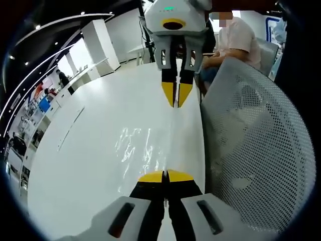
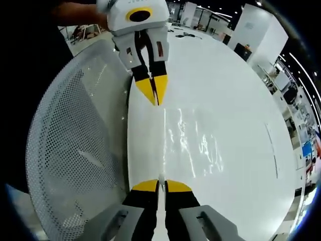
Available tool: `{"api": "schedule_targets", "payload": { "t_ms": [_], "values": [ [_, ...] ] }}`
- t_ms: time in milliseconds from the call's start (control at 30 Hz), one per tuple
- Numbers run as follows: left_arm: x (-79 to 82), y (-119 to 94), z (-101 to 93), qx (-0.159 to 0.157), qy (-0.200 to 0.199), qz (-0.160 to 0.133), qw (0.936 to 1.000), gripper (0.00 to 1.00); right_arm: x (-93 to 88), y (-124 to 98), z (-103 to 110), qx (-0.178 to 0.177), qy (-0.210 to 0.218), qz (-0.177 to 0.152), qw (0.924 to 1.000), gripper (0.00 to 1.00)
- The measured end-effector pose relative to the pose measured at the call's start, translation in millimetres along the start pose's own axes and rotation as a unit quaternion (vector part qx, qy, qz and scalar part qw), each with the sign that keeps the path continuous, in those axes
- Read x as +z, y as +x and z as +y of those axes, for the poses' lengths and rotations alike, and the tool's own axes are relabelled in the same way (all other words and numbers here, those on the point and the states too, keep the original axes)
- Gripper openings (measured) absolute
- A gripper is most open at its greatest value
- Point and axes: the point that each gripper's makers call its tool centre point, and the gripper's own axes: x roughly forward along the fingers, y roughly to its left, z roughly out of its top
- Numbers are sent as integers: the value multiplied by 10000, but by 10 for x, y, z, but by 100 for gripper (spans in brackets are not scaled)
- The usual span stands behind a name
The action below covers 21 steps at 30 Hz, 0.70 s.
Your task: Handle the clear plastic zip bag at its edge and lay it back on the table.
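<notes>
Left gripper [image 1: 165, 174], yellow-tipped, seen pressed together on near end of clear plastic zip bag [image 1: 145, 150], pinching its edge. Right gripper [image 2: 157, 185] likewise clamped on opposite end of same edge, also visible across the bag in left gripper view [image 1: 176, 100]; left gripper seen opposite in right gripper view [image 2: 153, 95]. Bag stretched taut between both, its sheet spread over white glossy tabletop [image 1: 90, 145] near the table's edge; contact with surface not determinable. Grey mesh chair back [image 1: 256, 145] stood just beside that edge. Seated person in pale shirt [image 1: 235, 37] noted beyond.
</notes>
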Motion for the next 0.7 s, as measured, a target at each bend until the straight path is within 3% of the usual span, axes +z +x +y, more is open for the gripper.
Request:
{"api": "schedule_targets", "payload": {
  "t_ms": [167,700],
  "values": [
    [2,1,-3,11,120,-1,9999,0,44,-1,-1,8,20,-125,9999,7],
    [45,18,-32,-17,409,14,9992,0,421,-97,-180,-208,269,-619,9975,7]
  ]
}}
